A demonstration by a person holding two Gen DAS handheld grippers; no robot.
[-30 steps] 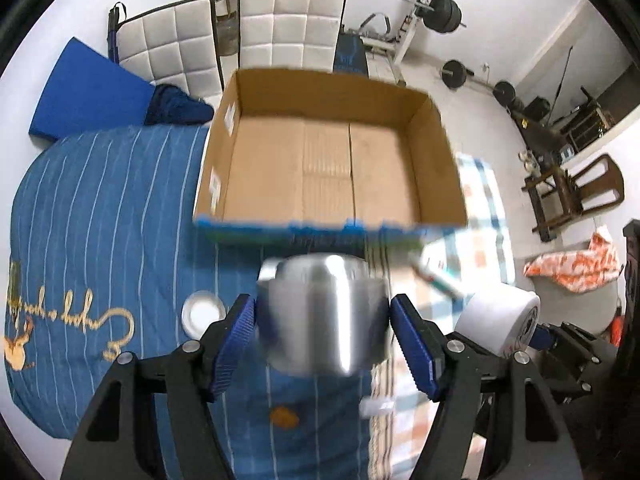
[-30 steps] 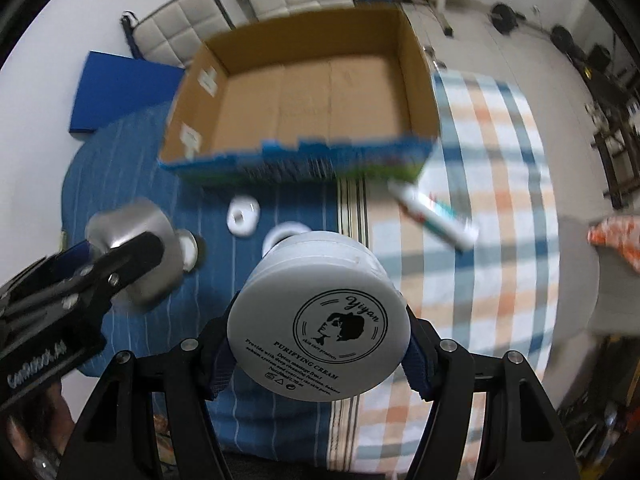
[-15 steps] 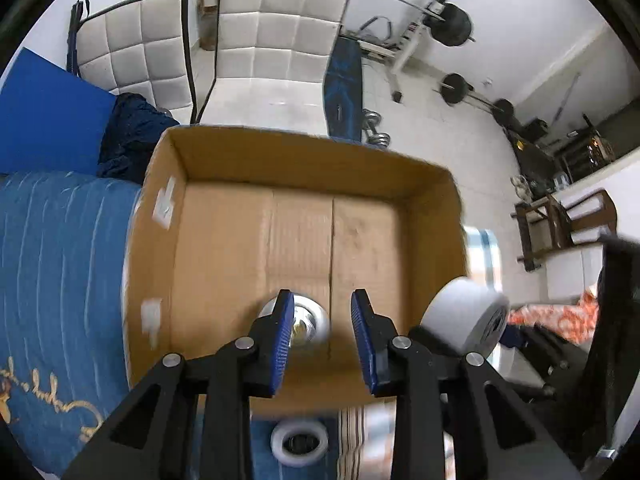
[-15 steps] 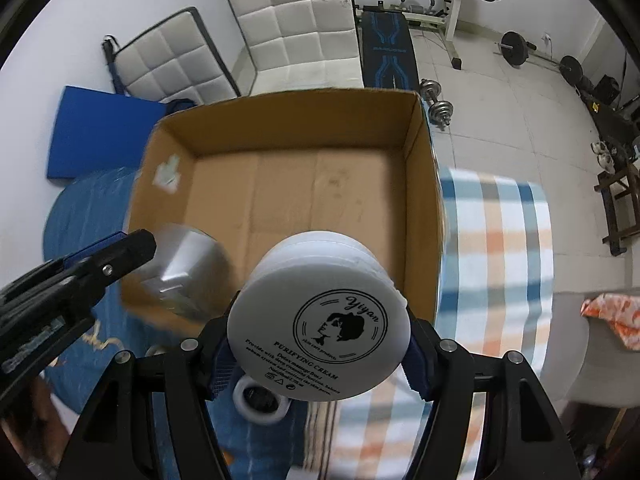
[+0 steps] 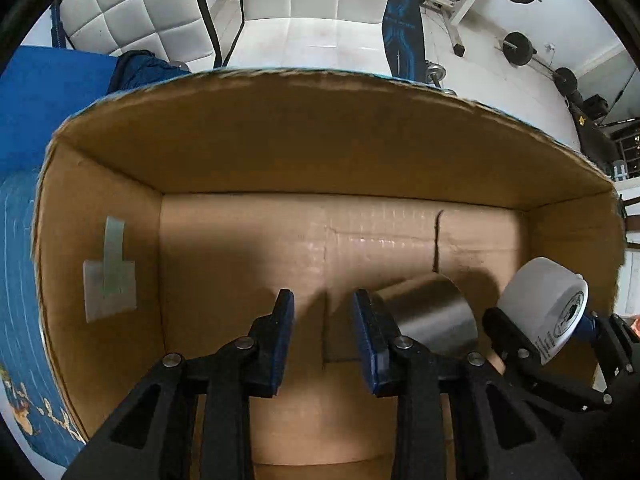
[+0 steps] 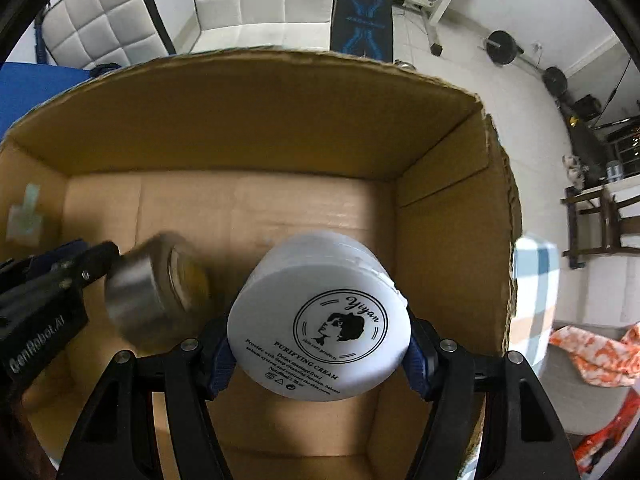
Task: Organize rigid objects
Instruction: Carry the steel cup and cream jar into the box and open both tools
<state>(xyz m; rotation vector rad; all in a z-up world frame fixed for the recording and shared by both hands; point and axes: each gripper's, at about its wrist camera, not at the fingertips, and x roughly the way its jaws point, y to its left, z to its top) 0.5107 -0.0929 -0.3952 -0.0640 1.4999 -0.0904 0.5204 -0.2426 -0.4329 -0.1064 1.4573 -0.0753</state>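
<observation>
Both grippers are inside an open cardboard box, which also fills the right wrist view. My left gripper is open and empty, its blue pads a hand's width apart. A steel cup lies on its side on the box floor just right of the left gripper; the right wrist view shows it blurred beside the left gripper's tip. My right gripper is shut on a white cream jar, held above the box floor; the jar also shows in the left wrist view.
Blue striped bedding lies left of the box and a checked cloth to its right. White quilted chairs and gym weights stand beyond the box. An orange patterned cloth lies at far right.
Both grippers moved forward and down into the box. My left gripper let go of the steel cup, which now lies tipped on the box floor. The right gripper still holds the jar.
</observation>
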